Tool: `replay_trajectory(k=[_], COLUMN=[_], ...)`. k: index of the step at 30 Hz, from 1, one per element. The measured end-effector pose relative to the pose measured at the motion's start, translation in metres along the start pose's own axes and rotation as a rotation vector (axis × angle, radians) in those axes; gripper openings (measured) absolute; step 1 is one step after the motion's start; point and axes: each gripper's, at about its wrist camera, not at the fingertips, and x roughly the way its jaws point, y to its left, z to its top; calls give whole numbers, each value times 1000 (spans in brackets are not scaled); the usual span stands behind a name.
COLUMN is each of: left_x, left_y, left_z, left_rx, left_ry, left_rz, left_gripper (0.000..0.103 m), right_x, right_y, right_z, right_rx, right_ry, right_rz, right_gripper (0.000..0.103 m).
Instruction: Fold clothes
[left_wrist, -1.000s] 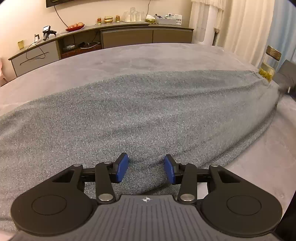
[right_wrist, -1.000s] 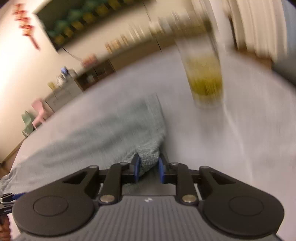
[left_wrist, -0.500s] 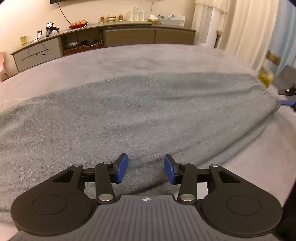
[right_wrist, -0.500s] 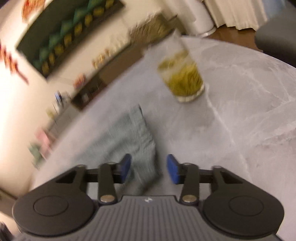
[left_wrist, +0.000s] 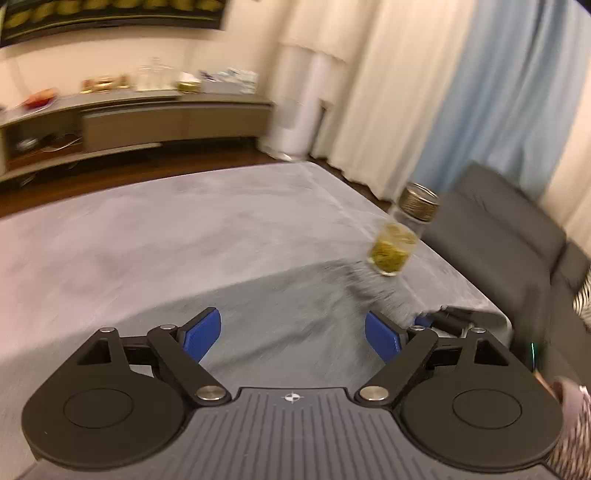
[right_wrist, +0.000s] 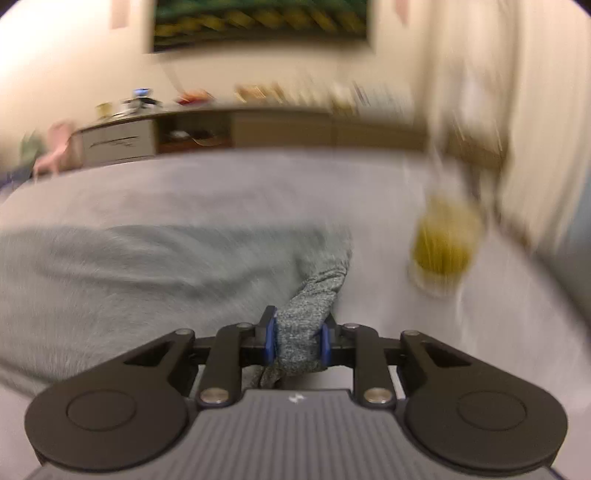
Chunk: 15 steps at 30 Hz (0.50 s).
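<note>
Right gripper (right_wrist: 294, 341) jaws reclosed on grey garment (right_wrist: 147, 273) corner, left gripper (left_wrist: 293, 334) spread wide above it

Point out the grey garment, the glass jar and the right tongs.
grey garment (right_wrist: 147, 273), right wrist view, flat middle of the cloth.
glass jar (left_wrist: 393, 251), left wrist view, lower body with yellow-green contents.
right tongs (right_wrist: 296, 339), right wrist view, midway between fingertips, clamping cloth.

A grey heathered knit garment (right_wrist: 129, 273) lies spread flat on the table, one corner bunched and lifted off it.
</note>
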Motion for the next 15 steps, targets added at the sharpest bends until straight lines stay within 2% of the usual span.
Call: replay_trajectory(k=[3,6,9,13,15], left_x=[46,91,126,159,176], left_y=[-30,-56,-75,-76,-76], left_z=[25,34,33,30,28], left_rx=[63,141,239,278,294], left_ry=[61,138,194,236,256], left_rz=[-2,14,48,128,171], left_gripper=[87,88,88,86,73], right_x=[-11,-12,-7,-5,-4], right_y=[34,63,60,34,28], right_z=[-6,-12,-9,-1,-1], right_rx=[-178,-337,-304,-172,-142], right_ry=[-65,-96,-59,-19,1], right_rz=[-21,-46,-35,-2,12], right_gripper=[22,22,22,22,22])
